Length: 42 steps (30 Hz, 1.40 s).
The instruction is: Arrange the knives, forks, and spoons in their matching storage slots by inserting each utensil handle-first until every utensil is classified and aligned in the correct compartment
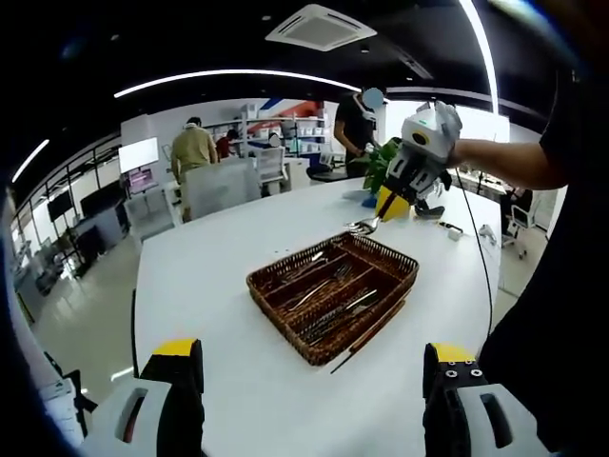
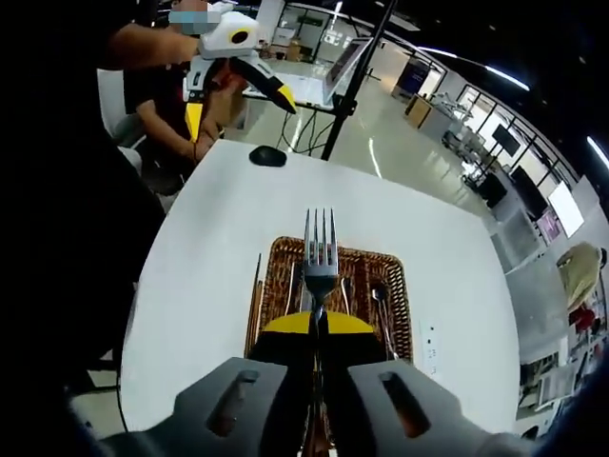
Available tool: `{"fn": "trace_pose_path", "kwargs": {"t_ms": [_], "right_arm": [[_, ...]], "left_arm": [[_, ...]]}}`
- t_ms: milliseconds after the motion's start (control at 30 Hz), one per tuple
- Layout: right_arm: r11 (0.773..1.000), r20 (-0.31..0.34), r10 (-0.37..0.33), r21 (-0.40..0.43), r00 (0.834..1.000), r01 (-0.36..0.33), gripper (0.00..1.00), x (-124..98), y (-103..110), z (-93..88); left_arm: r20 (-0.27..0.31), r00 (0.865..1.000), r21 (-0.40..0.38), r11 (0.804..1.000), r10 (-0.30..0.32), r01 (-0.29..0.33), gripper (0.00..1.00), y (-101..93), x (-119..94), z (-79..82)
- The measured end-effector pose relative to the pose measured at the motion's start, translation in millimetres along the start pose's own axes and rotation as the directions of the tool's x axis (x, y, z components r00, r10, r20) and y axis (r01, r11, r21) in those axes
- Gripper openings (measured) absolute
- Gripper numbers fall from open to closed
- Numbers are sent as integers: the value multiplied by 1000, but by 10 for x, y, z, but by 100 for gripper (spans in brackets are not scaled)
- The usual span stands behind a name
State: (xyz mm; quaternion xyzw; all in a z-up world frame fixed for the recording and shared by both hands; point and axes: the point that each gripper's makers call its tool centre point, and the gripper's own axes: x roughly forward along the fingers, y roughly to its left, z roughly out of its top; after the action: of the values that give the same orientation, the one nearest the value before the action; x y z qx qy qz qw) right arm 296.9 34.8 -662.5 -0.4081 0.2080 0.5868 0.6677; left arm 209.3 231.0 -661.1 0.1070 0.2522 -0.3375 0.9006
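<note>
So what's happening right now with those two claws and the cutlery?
Right claw shut on a fork, held above the wicker tray. Left claw open, empty. Nothing blocking the tray.

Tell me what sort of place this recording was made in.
Most likely an open-plan office or lab: a large white table, shelving against the back wall, a ceiling air-conditioning unit, and monitors along the side. People stand in the background.
</note>
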Motion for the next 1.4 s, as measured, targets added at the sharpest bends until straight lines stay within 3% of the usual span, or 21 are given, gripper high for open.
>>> {"fn": "trace_pose_path", "kwargs": {"t_ms": [833, 1033, 1400], "right_arm": [[999, -13, -26, -42, 1000, 25, 0, 155, -573, -7], [999, -16, -24, -47, 1000, 23, 0, 279, -695, -21], [998, -39, -27, -62, 999, 25, 0, 394, -912, -56]], "left_arm": [[-17, 1000, -5, 1000, -5, 4, 100, 99, 89, -56], [-24, 1000, -10, 1000, -7, 7, 100, 197, 92, -129], [-33, 999, -13, 1000, -10, 10, 100, 221, 102, -125]]}}
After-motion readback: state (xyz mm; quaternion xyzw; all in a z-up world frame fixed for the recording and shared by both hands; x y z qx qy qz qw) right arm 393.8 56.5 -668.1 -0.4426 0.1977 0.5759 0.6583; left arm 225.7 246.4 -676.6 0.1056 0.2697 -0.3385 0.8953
